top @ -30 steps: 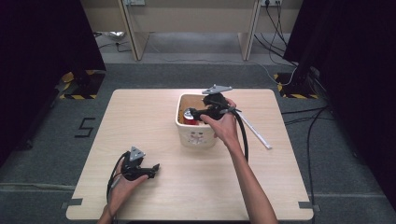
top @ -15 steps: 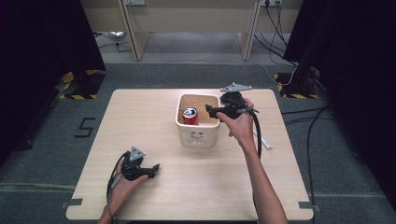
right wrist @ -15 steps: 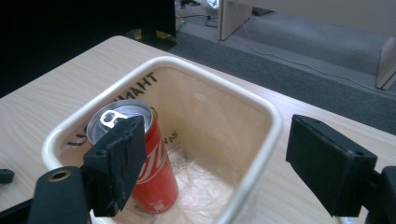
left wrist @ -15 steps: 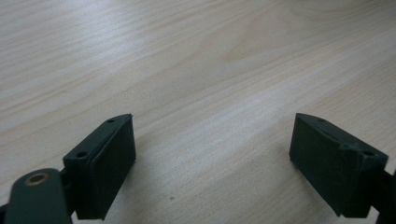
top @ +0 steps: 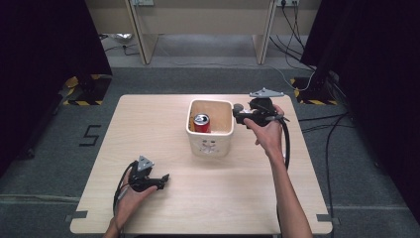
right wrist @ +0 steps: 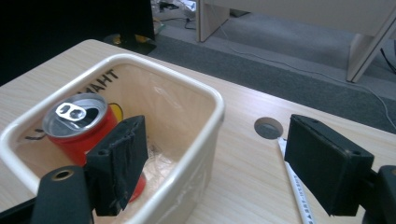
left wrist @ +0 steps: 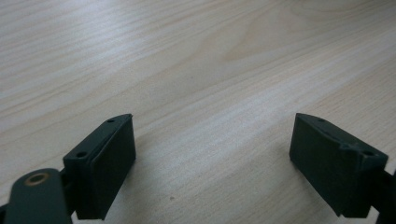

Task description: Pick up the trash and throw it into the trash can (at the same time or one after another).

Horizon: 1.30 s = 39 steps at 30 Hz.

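- Right gripper: jaws wide apart, empty, held above the tub's near rim.
- Left gripper: jaws spread, empty, low over bare table.
- Red can: upright inside the cream tub, against one wall.
- Probably light, thin-walled, slippery, easily dented; best pinched gently across the body below the top rim.
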Tool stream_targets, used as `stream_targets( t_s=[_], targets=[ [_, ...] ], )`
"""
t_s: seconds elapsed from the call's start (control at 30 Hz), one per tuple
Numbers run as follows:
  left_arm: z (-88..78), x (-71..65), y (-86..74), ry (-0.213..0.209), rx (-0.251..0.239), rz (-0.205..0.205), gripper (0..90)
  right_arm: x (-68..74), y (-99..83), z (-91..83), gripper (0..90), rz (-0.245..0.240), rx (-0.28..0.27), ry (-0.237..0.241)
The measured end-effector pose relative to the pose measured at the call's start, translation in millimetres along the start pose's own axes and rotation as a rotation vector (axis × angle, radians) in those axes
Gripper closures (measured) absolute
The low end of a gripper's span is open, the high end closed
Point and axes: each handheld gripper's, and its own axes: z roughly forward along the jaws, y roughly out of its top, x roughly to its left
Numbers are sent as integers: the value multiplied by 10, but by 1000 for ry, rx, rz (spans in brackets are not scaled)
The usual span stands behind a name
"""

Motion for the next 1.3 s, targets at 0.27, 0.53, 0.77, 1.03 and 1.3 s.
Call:
stream_targets(
  t_s=[0.27, 0.53, 0.77, 1.03, 1.3],
  targets=[
    [0, 1, 0, -1, -1, 0, 136, -152, -105, -4, 225, 21, 16, -33],
    [1, 0, 0, -1, -1, 0, 136, -276, -207, -1, 231, 38, 30, -60],
    [1, 1, -1, -1, 0, 2, 135, -395, -316, 39, 256, 41, 49, -76],
    [1, 1, -1, -1, -1, 1, 135, -515, -449, 96, 262, 60, 72, -92],
    [0, 1, -1, -1, 0, 2, 135, -602, -547, 128, 261, 79, 90, -107]
  ],
)
